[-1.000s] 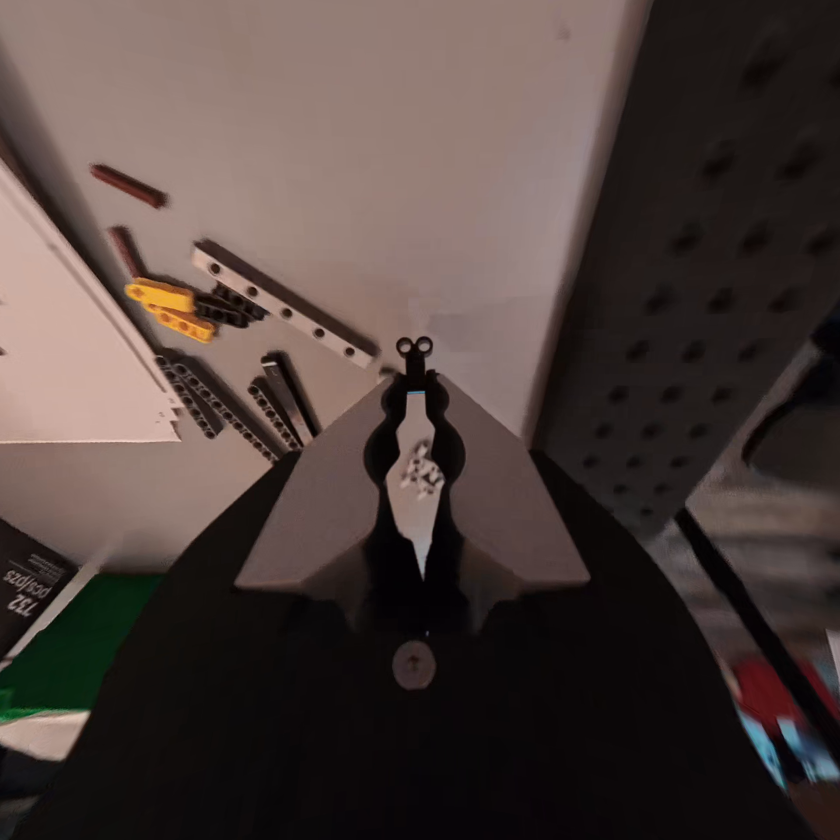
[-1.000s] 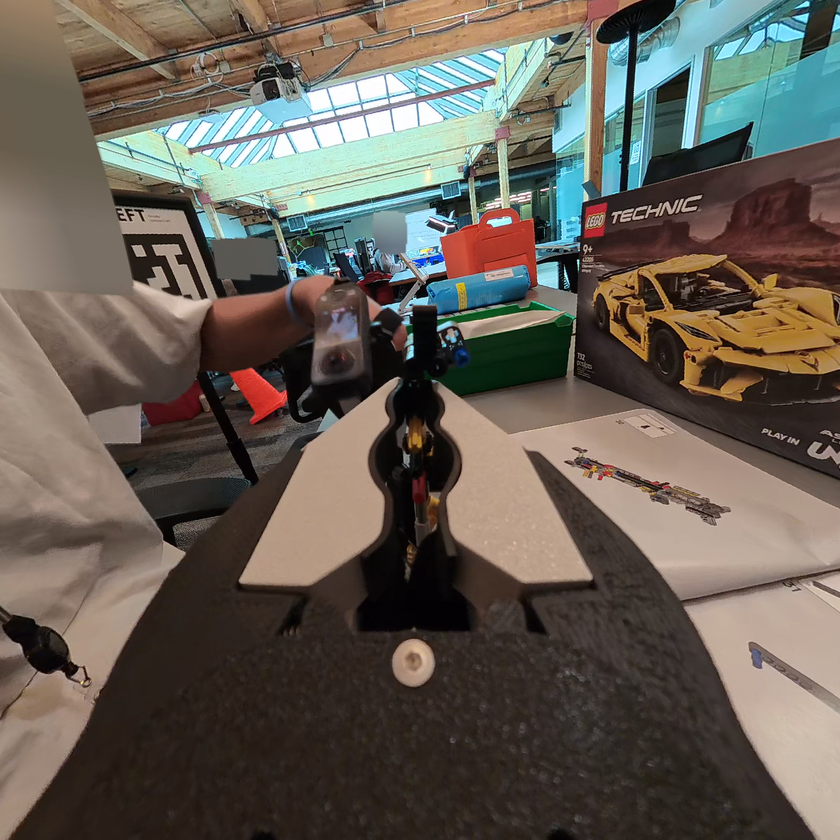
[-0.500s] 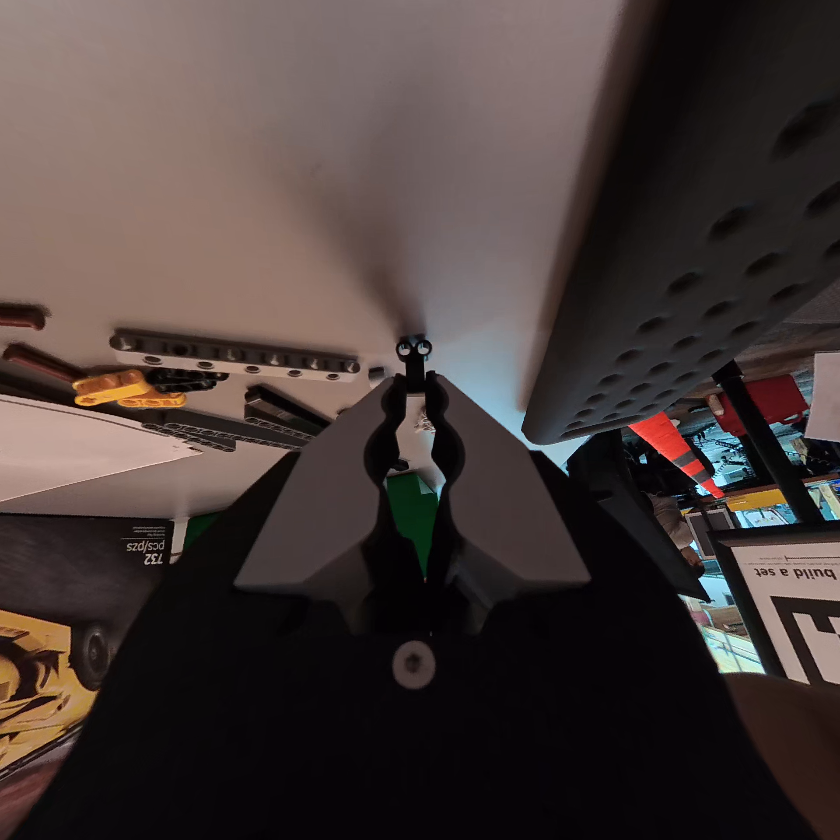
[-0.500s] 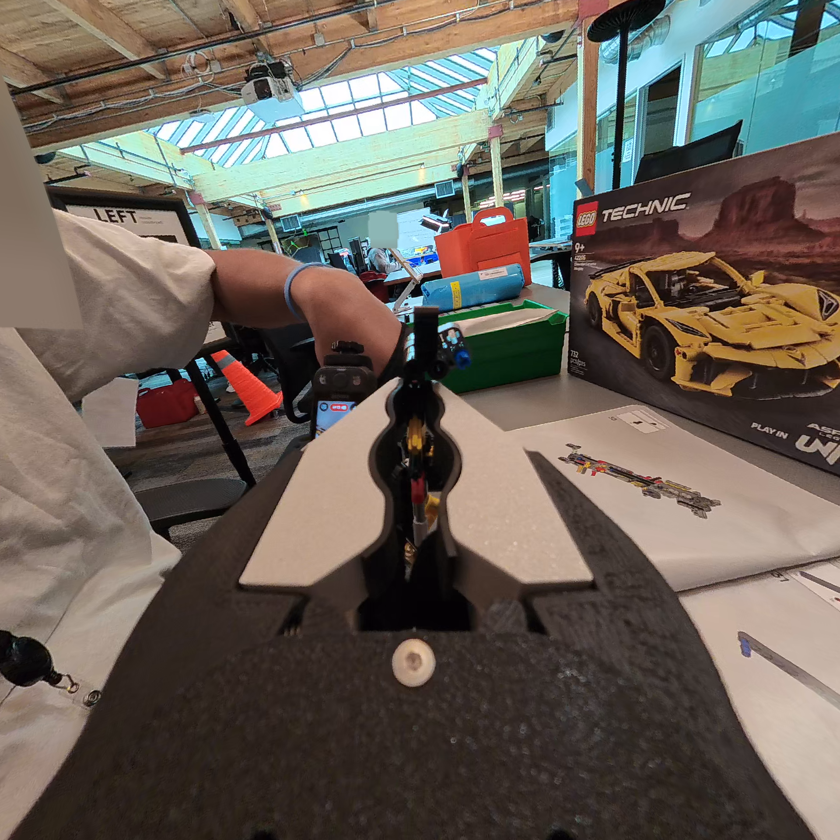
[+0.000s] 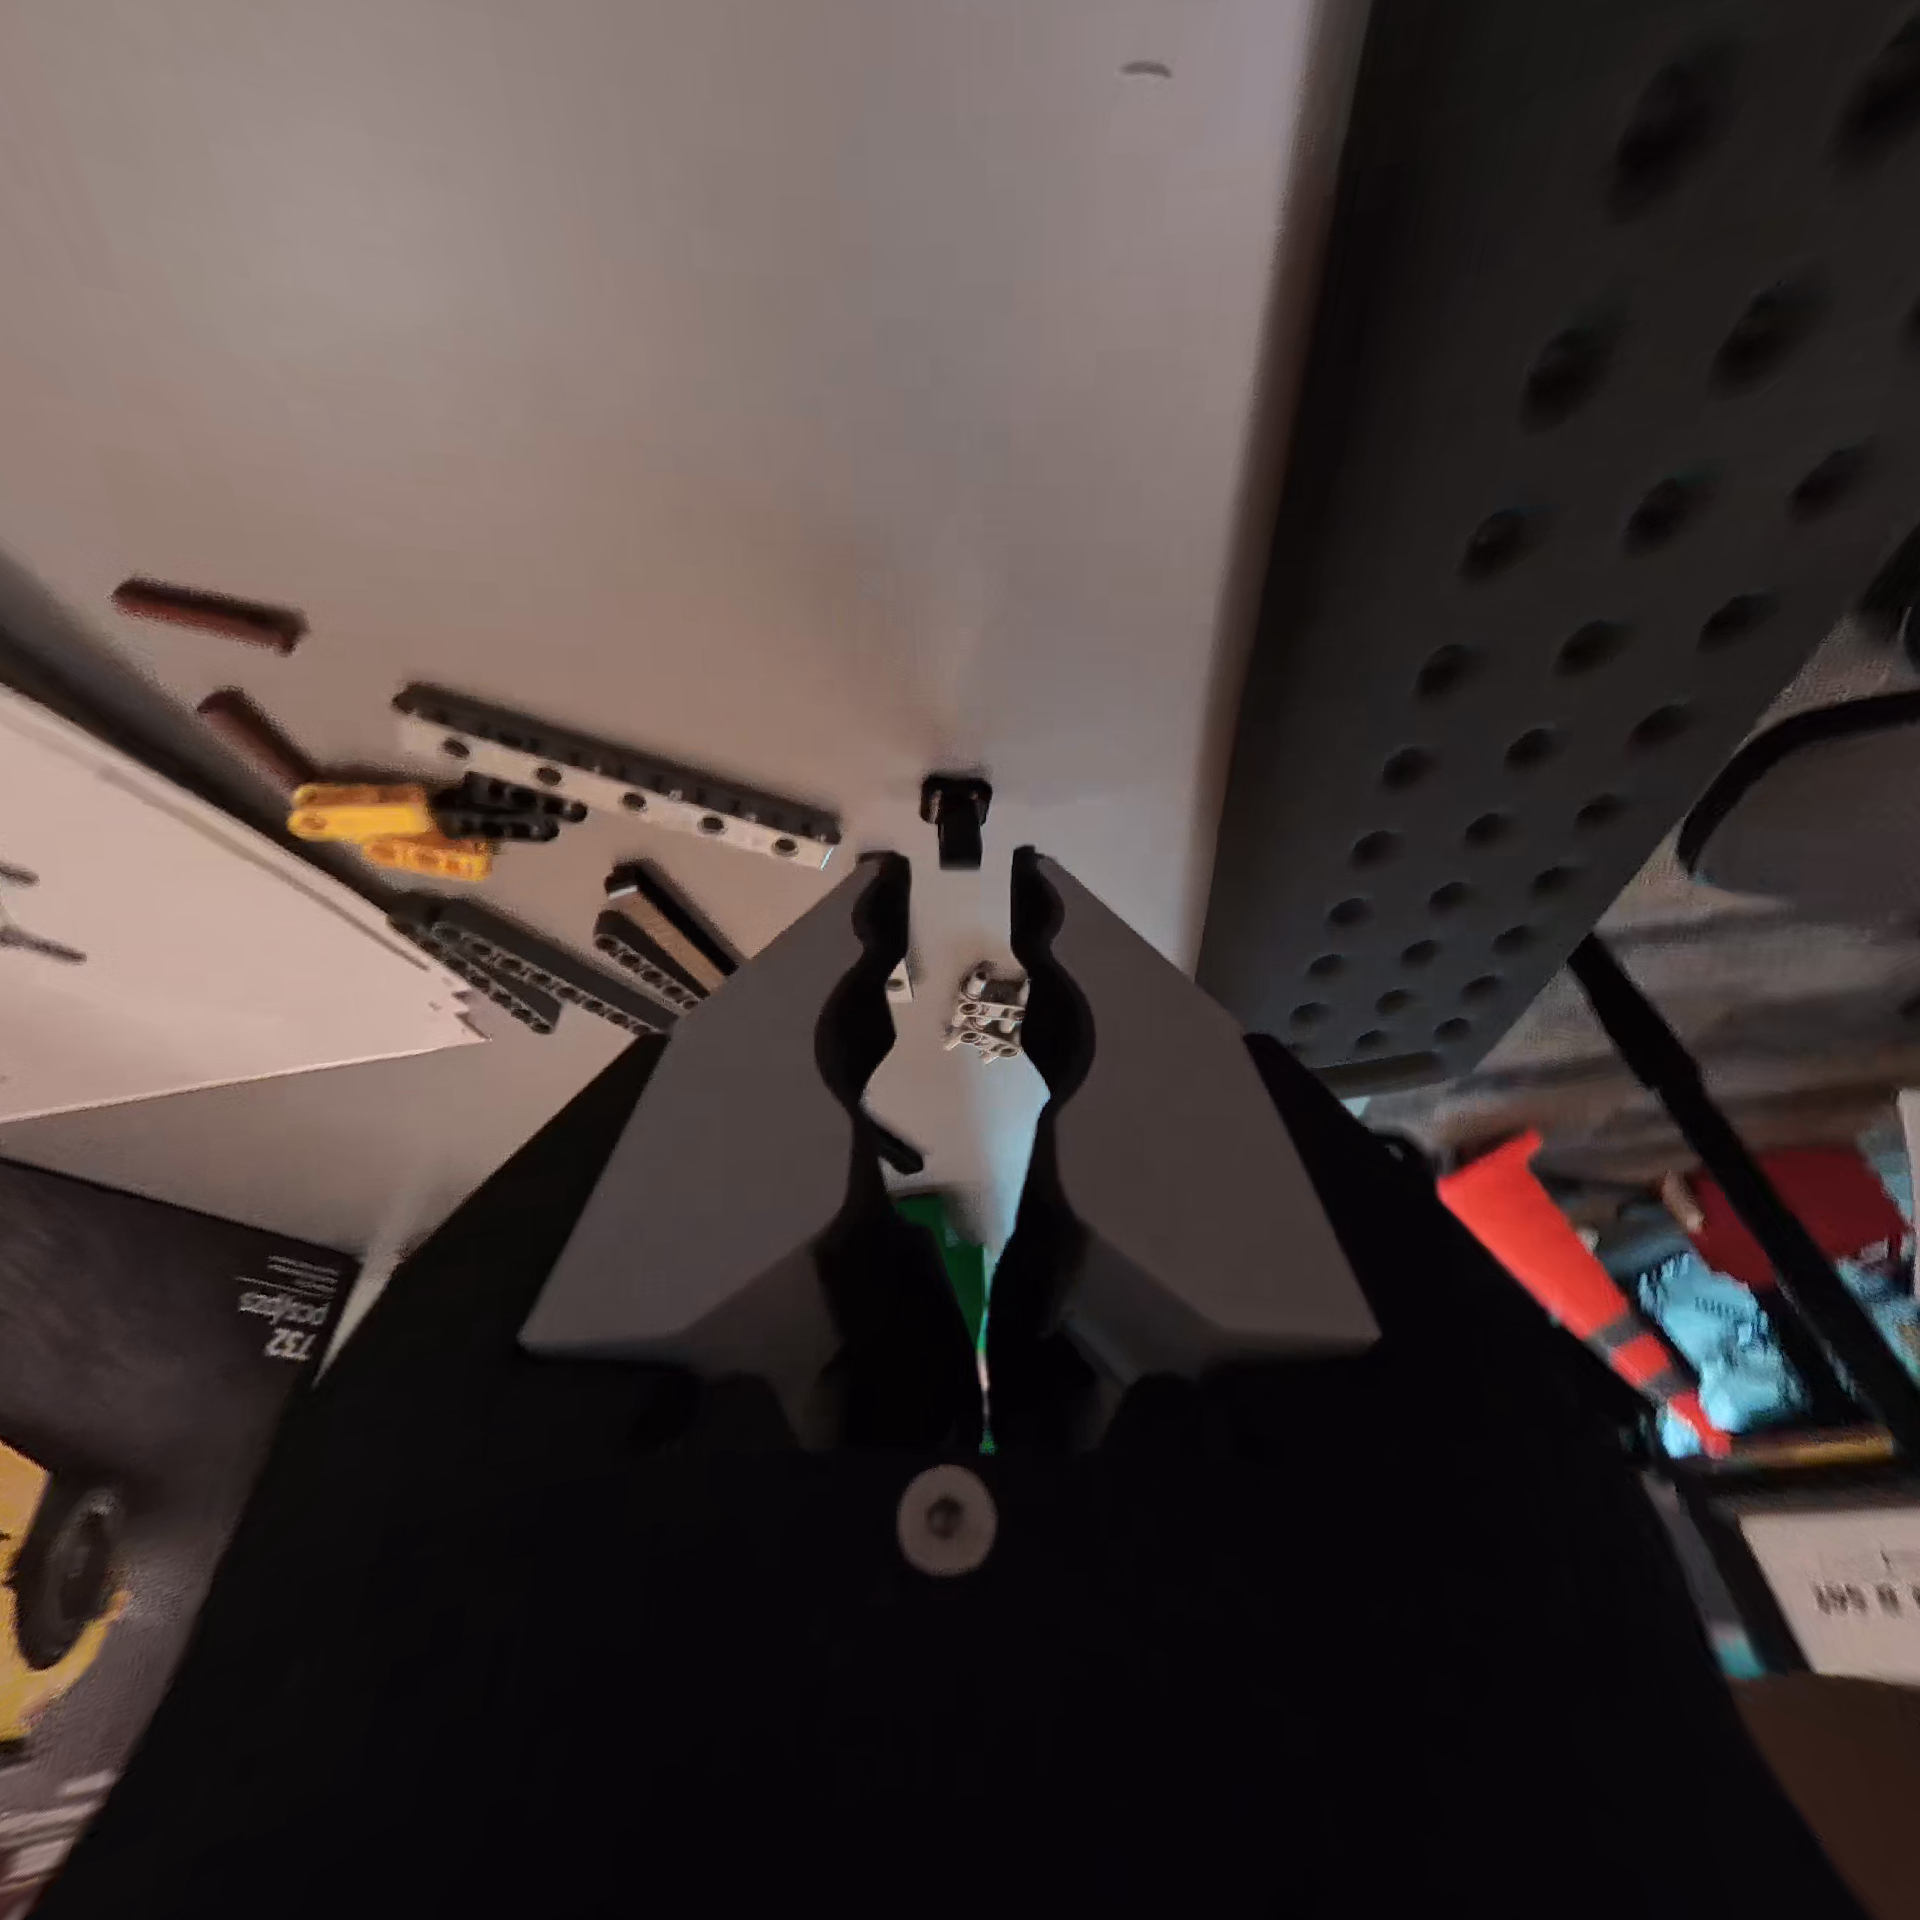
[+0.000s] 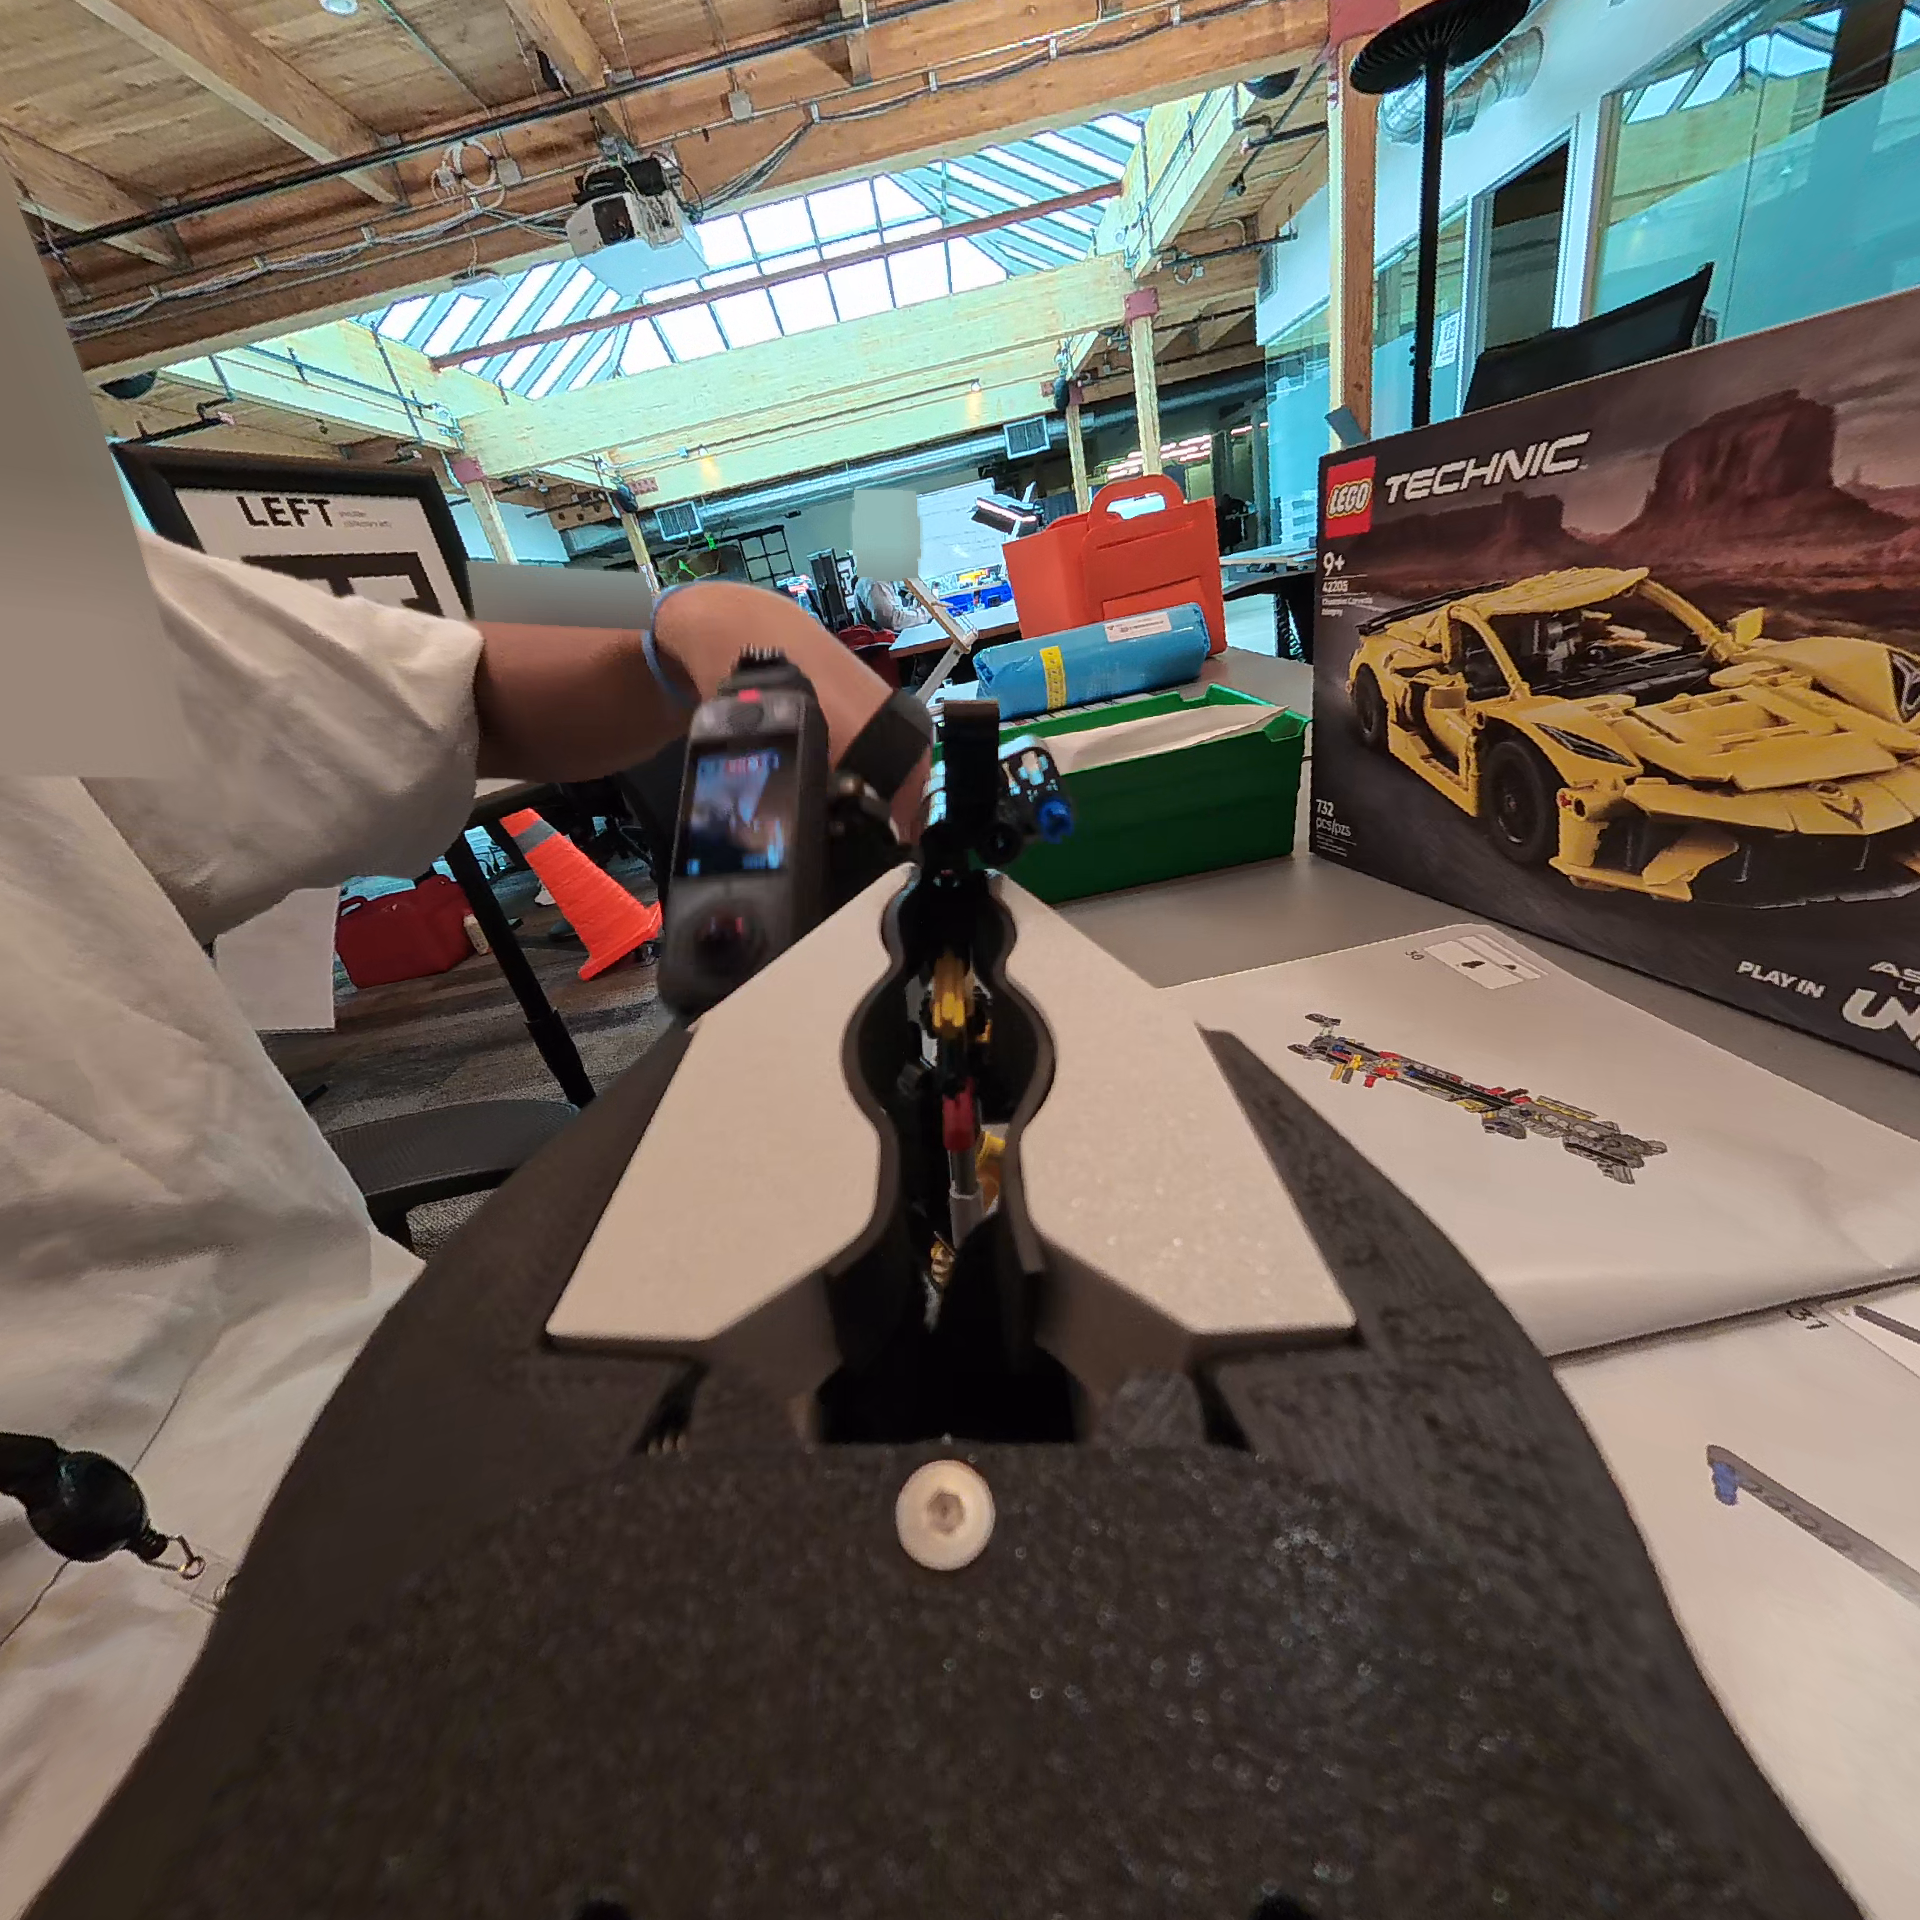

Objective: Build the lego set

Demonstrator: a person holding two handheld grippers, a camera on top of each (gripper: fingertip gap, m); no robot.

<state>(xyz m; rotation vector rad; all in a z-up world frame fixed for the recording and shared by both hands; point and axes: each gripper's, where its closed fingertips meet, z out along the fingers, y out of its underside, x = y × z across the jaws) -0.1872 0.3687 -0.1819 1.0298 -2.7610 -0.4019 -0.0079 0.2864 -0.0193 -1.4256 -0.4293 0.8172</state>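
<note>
My left gripper [image 5: 954, 860] is open, its view tilted over the white table [image 5: 727, 364]. A small black connector piece [image 5: 958, 816] sits just beyond its fingertips, free of both fingers. A small grey connector [image 5: 987, 1013] lies behind the gap. My right gripper [image 6: 954, 883] is shut on a slim black lego assembly [image 6: 966, 790] with yellow, red and blue parts, held upright. The left gripper's camera body [image 6: 743, 842] and the person's hand are just left of the assembly in the right wrist view.
Loose parts lie on the table: a long black beam [image 5: 623, 769], yellow pieces [image 5: 364, 816], black beams [image 5: 520, 966], brown axles [image 5: 208, 613]. The instruction booklet [image 6: 1558, 1122], the set's box [image 6: 1621, 727], a green bin [image 6: 1153, 790] and a perforated dark panel [image 5: 1610, 520] surround them. My hands' fingertips stand some 25 cm from each other.
My left gripper has opened and let go of the small black connector it held, and its view has rolled. My right gripper still holds the assembly in nearly the same place.
</note>
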